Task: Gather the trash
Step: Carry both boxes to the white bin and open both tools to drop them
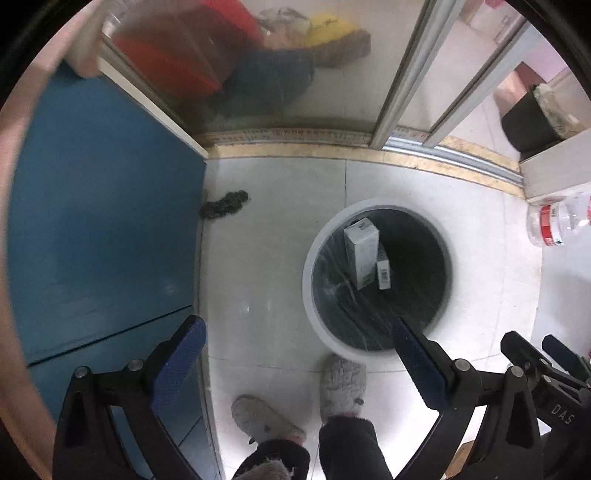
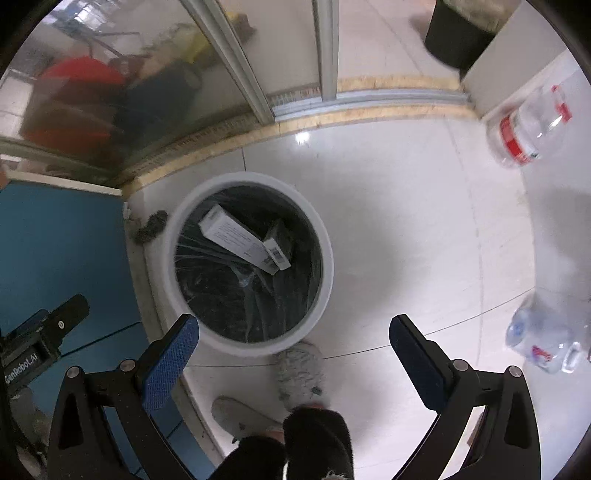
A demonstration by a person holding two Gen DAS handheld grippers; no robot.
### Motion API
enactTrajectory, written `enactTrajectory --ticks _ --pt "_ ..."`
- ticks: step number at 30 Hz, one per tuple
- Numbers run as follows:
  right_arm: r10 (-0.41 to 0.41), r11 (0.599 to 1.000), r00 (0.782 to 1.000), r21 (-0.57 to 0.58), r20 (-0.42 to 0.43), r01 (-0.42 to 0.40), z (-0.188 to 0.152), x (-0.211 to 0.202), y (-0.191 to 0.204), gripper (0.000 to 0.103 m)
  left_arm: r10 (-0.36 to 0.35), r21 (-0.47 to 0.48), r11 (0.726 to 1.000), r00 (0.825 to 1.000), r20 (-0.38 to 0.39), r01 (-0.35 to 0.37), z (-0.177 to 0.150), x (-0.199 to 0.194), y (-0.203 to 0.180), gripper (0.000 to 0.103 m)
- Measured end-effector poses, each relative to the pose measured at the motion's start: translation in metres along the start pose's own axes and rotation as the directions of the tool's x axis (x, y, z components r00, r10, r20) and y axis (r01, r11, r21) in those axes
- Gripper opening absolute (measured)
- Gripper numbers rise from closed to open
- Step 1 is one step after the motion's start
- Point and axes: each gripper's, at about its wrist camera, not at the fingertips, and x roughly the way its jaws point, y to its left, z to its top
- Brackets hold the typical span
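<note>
A round white trash bin (image 1: 308, 291) with a dark liner stands on the pale tiled floor; it also shows in the right wrist view (image 2: 325, 258). Inside lie a white carton (image 1: 360, 251) and a smaller barcoded box (image 1: 384, 271), also seen from the right (image 2: 232, 234) (image 2: 275, 254). My left gripper (image 1: 297, 341) is open and empty above the bin's near rim. My right gripper (image 2: 293, 338) is open and empty, just right of the bin. A clear bottle with a red label (image 2: 528, 127) lies on the floor at right, also in the left view (image 1: 557, 221). Another clear bottle (image 2: 543, 339) lies nearer.
A blue cabinet (image 1: 103, 221) stands at left. A sliding glass door with a metal track (image 1: 369, 142) runs along the back. A dark clump (image 1: 223, 203) lies by the cabinet. A black bin (image 2: 458, 33) stands beyond the doorway. The person's grey slippers (image 1: 341, 384) are near the bin.
</note>
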Motion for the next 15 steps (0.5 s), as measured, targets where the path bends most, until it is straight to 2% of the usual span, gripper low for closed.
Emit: enactTrajectory --ticks 2,9,15 --pt "-0.015 1.000 0.999 -0.019 0.035 0.015 -0.006 -0.036 0.008 0.103 -0.005 0.003 1.000 1.000 0.012 0.005 -0.006 -0.023 0.000 0.103" --pt "-0.043 0.996 0.986 -0.071 0.159 0.055 -0.038 -0.182 0.019 0.103 -0.023 0.002 1.000 0.997 0.070 0.023 -0.033 -0.147 0.004 0.103" --pt "-0.040 0.994 0.976 -0.088 0.215 0.060 -0.070 -0.294 0.015 0.103 -0.051 0.012 0.999 0.992 0.112 0.050 -0.061 -0.236 0.005 0.103"
